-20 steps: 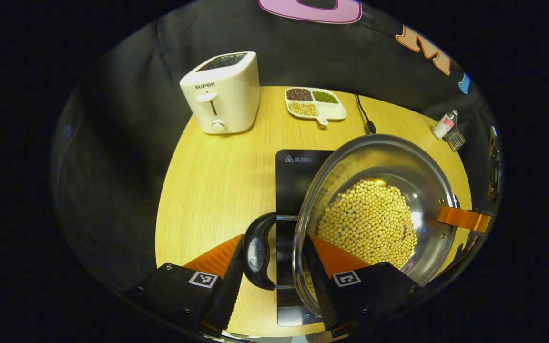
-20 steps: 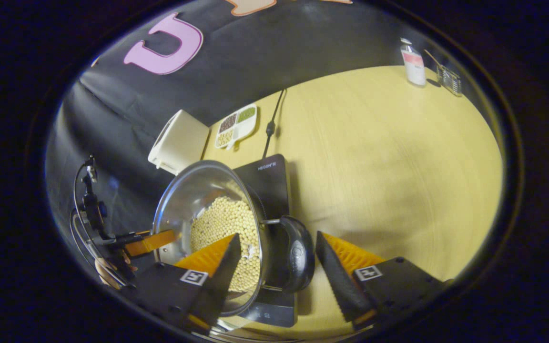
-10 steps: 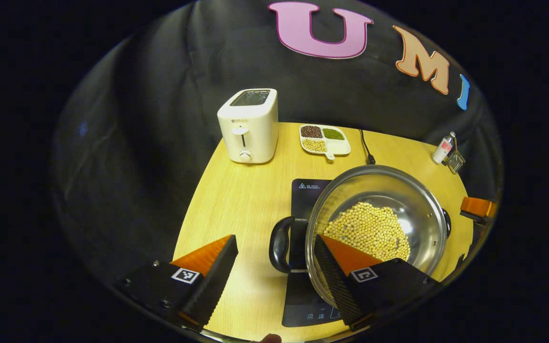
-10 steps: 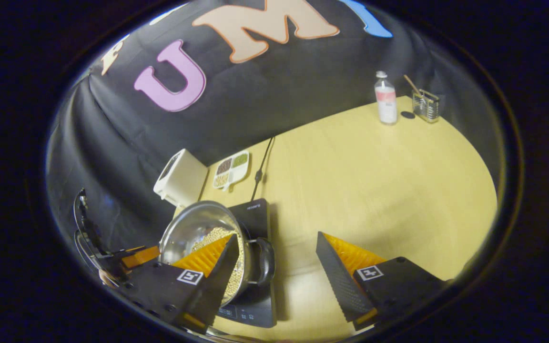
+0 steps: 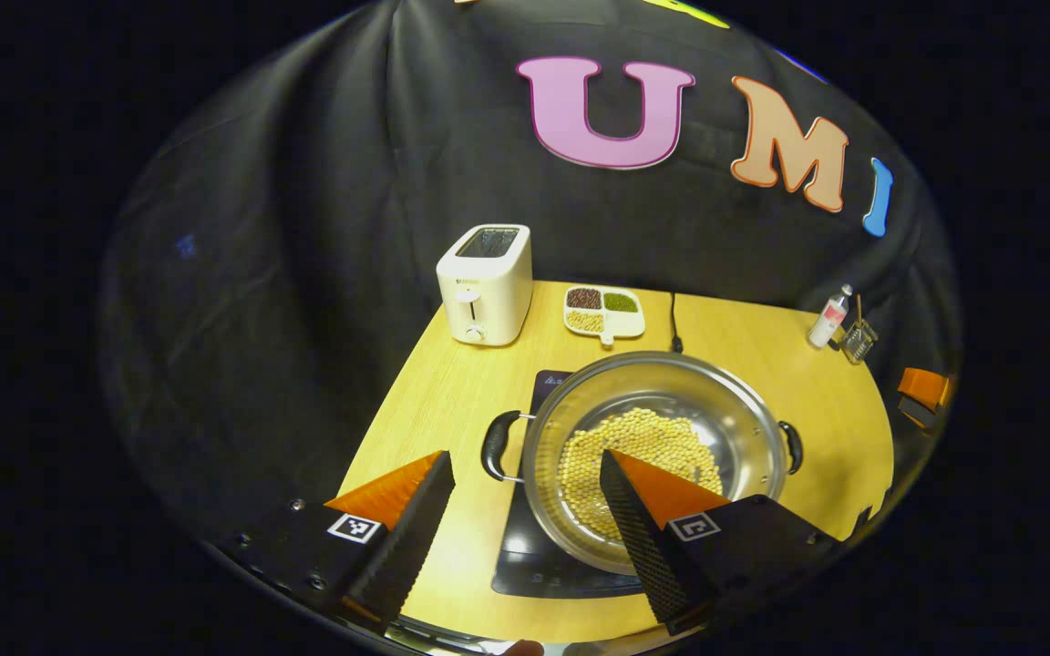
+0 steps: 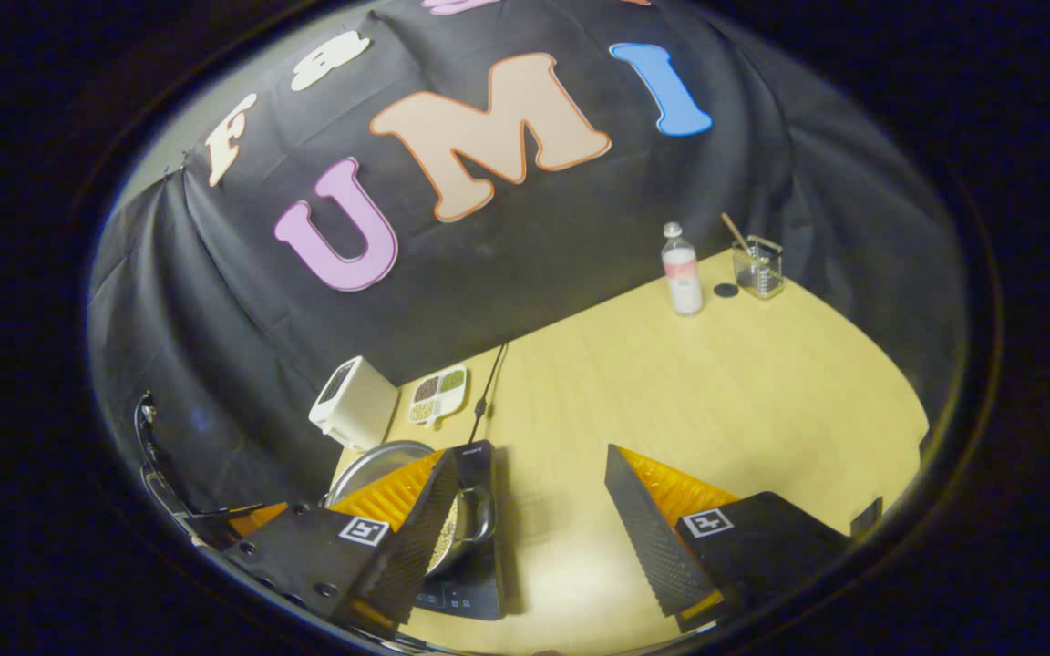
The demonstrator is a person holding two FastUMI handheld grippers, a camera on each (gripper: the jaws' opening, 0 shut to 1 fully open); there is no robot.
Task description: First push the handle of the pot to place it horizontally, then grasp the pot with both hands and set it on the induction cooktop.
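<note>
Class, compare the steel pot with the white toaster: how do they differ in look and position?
The pot is round, shiny metal, open-topped and holds yellow beans; the toaster is a boxy white block with a narrow top slot. The pot sits on the black induction cooktop; the toaster stands directly on the table, farther back near the wall. Both are upright.

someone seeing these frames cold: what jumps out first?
The shiny steel pot of pale yellow beans sitting on the black induction cooktop, near the front edge of the round wooden table. Next, the open left hand-held gripper hovering in front of it, touching nothing. At the back of the table stand a white toaster and a white divided dish of beans.
</note>
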